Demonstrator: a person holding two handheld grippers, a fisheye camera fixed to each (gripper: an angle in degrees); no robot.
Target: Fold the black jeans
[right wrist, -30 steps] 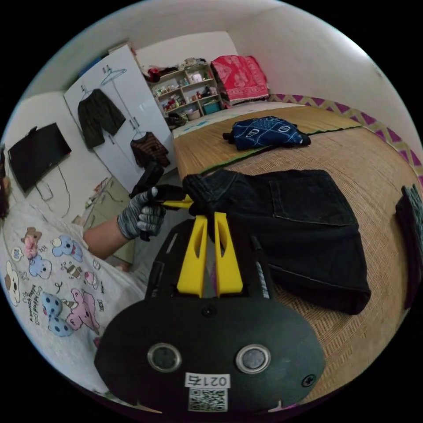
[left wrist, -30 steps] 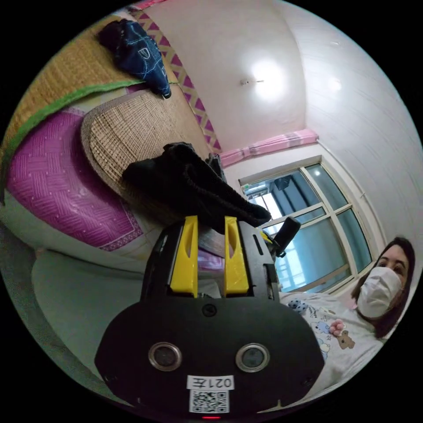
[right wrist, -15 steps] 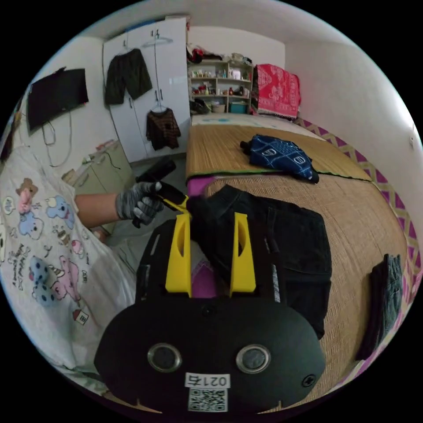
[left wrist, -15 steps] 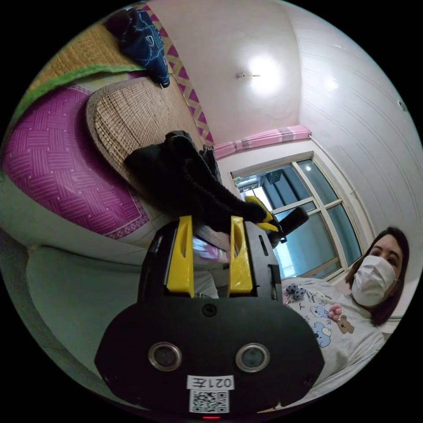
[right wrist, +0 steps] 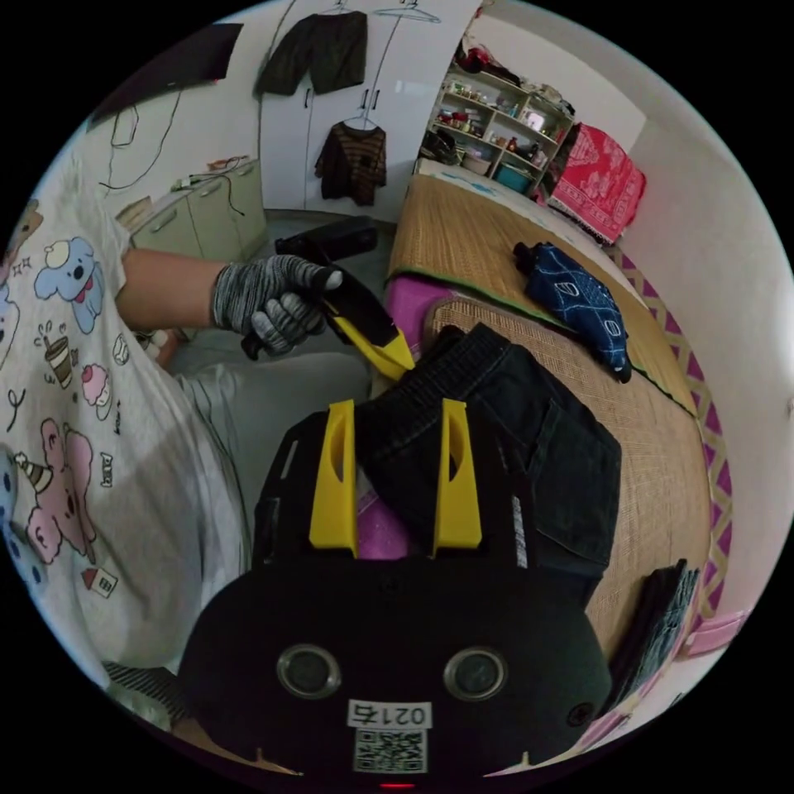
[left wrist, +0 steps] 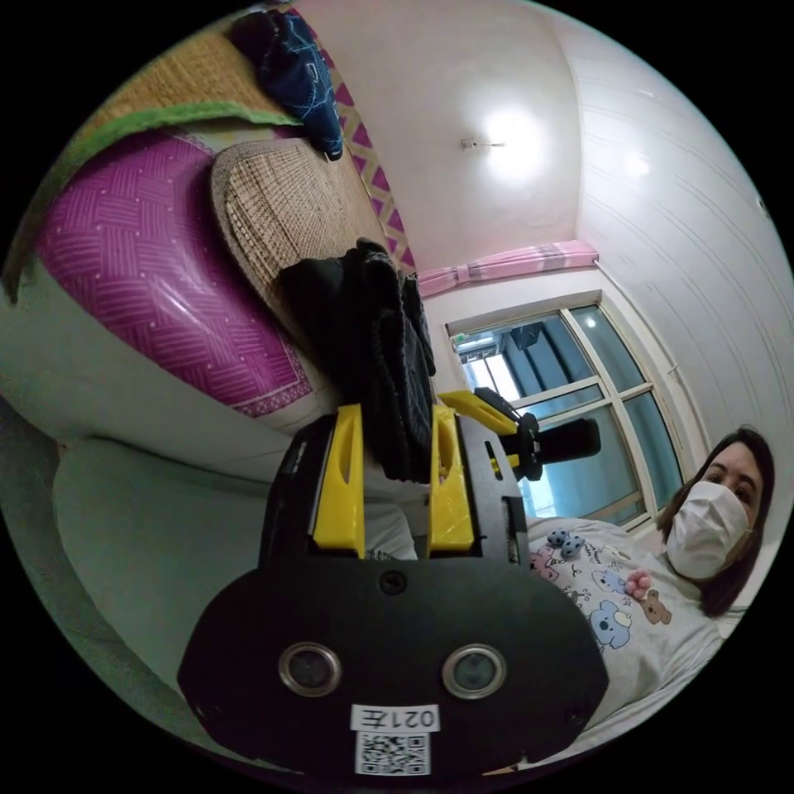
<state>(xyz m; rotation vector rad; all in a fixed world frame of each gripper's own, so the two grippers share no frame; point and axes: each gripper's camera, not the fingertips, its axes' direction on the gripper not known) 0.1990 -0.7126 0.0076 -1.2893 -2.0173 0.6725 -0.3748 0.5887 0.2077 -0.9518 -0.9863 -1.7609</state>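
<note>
Left gripper view: your left gripper (left wrist: 395, 455) has its jaws spread, with the folded edge of the black jeans (left wrist: 364, 331) lying between them; whether either jaw touches the cloth cannot be told. The jeans form a dark, layered bundle on the woven mat (left wrist: 281, 198) at the bed's near edge. The right gripper (left wrist: 496, 422) sits just right of the bundle.

Right gripper view: your right gripper (right wrist: 395, 475) is open, with the jeans' (right wrist: 529, 447) waistband corner between the jaws. The jeans lie folded, pocket up, on the mat (right wrist: 662, 430). The left gripper (right wrist: 372, 339), in a gloved hand (right wrist: 269, 302), touches the waistband's far corner.
</note>
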